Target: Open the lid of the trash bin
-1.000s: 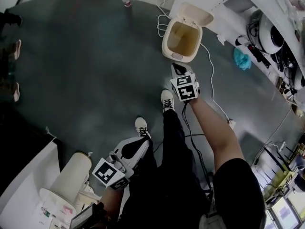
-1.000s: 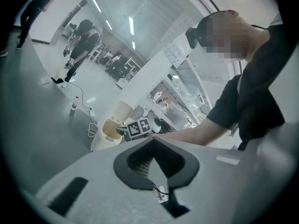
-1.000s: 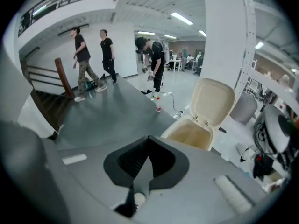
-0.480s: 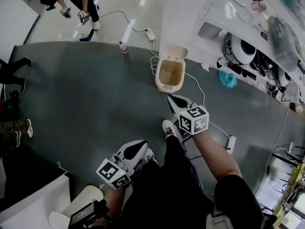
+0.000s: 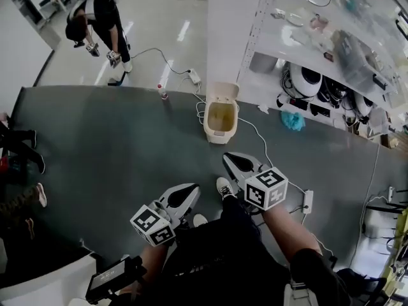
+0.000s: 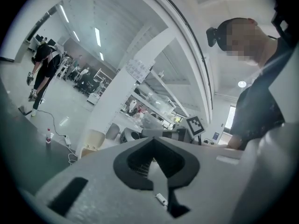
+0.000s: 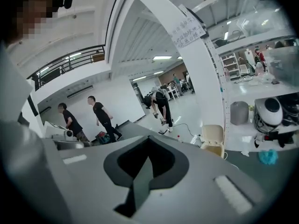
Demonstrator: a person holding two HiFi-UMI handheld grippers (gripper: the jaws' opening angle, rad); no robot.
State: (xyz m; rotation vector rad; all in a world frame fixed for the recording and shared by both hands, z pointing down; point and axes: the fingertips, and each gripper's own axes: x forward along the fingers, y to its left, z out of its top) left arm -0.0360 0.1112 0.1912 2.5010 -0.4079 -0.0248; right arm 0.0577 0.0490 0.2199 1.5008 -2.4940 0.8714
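The cream trash bin (image 5: 220,118) stands on the dark floor mat with its lid (image 5: 224,92) tipped up and back, its inside bare to view. My right gripper (image 5: 231,160) is held up in the air short of the bin, jaws shut and holding nothing. My left gripper (image 5: 189,194) hangs lower left, beside my shoes, also closed and empty. In the right gripper view the bin (image 7: 213,142) shows small beyond the closed right gripper (image 7: 148,141). In the left gripper view the bin (image 6: 91,143) lies far left of the left gripper (image 6: 153,141).
A white cable runs from the bin to a power strip (image 5: 307,201). A small bottle (image 5: 163,93) stands at the mat's far edge, a teal cloth (image 5: 293,121) right of the bin. A white pillar (image 5: 233,30) and shelves (image 5: 312,75) stand behind. A person (image 5: 95,24) bends over at far left.
Both grippers have risen, the right one most, and it has drawn away from the bin. The bin looks smaller and farther; its lid stays up.
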